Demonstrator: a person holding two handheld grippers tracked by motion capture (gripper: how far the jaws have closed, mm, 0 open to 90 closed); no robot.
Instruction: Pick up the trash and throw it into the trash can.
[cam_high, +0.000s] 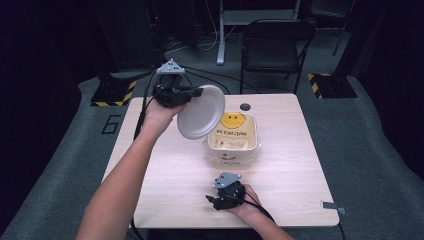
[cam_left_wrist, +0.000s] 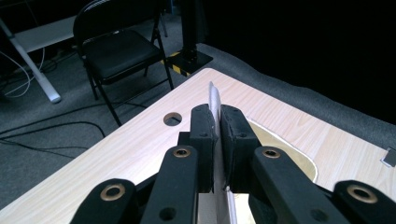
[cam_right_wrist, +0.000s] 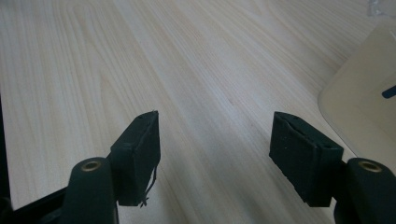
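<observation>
Left gripper (cam_high: 192, 92) fingers (cam_left_wrist: 203, 133) are pinching the rim of a tilted grey plate (cam_high: 201, 111), holding it above the worktop (cam_high: 165, 165) beside the smiley-face container (cam_high: 233, 136); right gripper (cam_high: 218, 199) fingers (cam_right_wrist: 137, 156) are resting spread near that container's edge, holding nothing
</observation>
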